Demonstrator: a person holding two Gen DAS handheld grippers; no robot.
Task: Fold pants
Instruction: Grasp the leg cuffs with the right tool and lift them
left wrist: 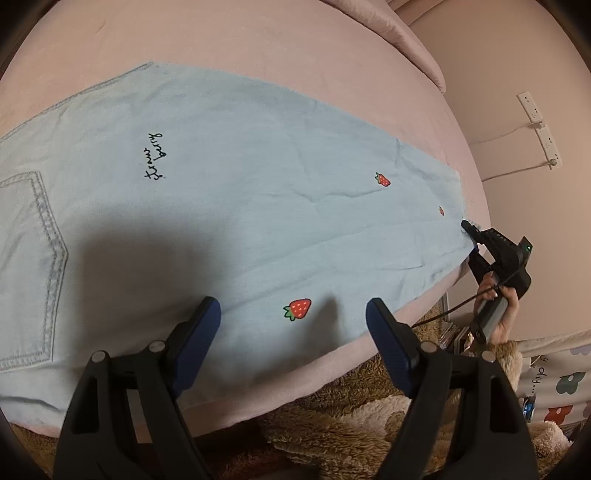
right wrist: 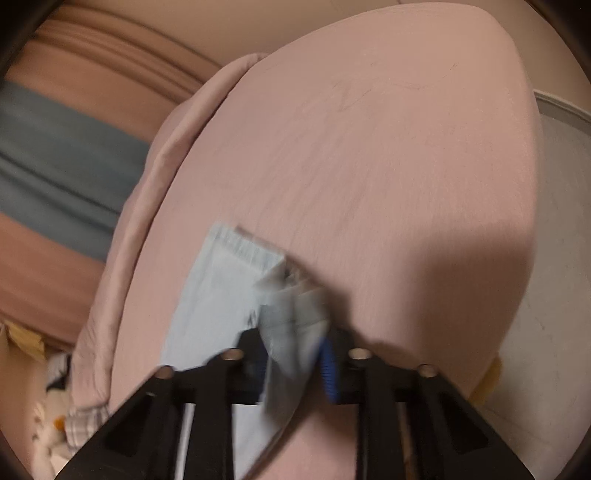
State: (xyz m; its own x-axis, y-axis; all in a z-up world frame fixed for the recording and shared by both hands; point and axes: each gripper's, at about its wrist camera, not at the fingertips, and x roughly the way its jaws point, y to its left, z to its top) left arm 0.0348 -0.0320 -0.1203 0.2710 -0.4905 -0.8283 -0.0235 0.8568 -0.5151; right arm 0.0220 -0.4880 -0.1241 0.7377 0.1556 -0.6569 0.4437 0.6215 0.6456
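Observation:
Light blue denim pants (left wrist: 240,184) with strawberry prints and a black "strawberry" script lie flat on a pink bed (left wrist: 258,44), back pocket at the left. My left gripper (left wrist: 295,325) hovers open over the near edge of a leg, and its blue pads (left wrist: 201,332) touch nothing. At the far right, my right gripper (left wrist: 470,236) sits at the leg hem, held by a person's hand (left wrist: 504,306). The blurred right wrist view shows the right gripper (right wrist: 295,354) shut on a bunched fold of the pants hem (right wrist: 288,314), with the rest of the leg (right wrist: 210,295) running off to the left.
A rolled pink duvet (left wrist: 402,33) lies along the bed's far side. A shaggy brown rug (left wrist: 351,424) covers the floor below the near bed edge. A white power strip (left wrist: 539,125) hangs on the wall at the right, with floral fabric (left wrist: 557,384) below it. Grey floor (right wrist: 557,221) lies beyond the bed.

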